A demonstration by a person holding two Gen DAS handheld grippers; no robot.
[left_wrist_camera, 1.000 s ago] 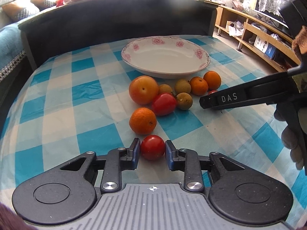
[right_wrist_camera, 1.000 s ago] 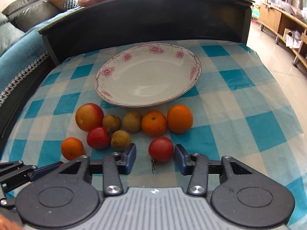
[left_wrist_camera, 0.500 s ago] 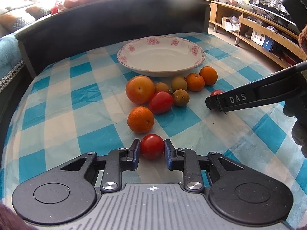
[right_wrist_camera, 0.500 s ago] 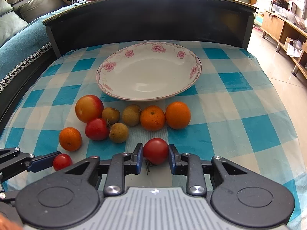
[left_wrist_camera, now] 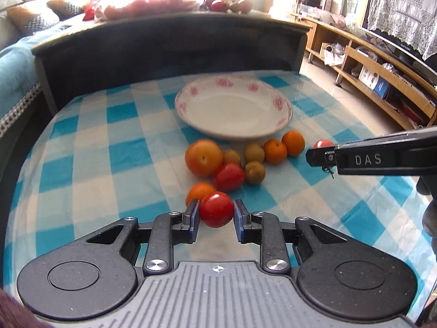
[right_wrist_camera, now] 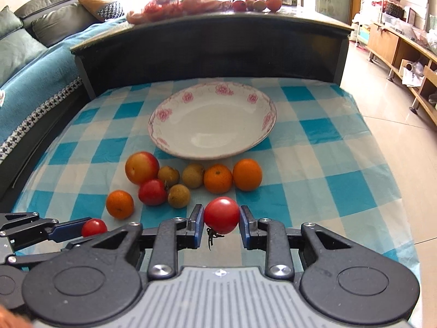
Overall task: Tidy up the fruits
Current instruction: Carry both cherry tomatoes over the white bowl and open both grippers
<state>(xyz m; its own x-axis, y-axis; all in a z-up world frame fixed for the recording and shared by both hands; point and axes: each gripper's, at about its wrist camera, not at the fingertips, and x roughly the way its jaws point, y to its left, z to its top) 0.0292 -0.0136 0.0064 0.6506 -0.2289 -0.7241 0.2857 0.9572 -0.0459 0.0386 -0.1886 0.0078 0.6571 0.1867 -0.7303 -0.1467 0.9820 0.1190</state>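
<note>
Right, my left gripper [left_wrist_camera: 216,214] is clamped on a cherry tomato [left_wrist_camera: 216,209], my right gripper [right_wrist_camera: 221,222] on another tomato [right_wrist_camera: 221,214], both held over the checked cloth [right_wrist_camera: 314,147]. The flowered plate [right_wrist_camera: 164,114] sits beyond the remaining fruit cluster [right_wrist_camera: 191,180].

Place: home living room
Seating: sofa [right_wrist_camera: 41,27] with cushions
Storage: wooden shelves [left_wrist_camera: 382,82] along the wall
Table: checked cloth [right_wrist_camera: 314,142], floral plate [right_wrist_camera: 213,120]
Floor: glossy tiles [right_wrist_camera: 382,95]
</note>
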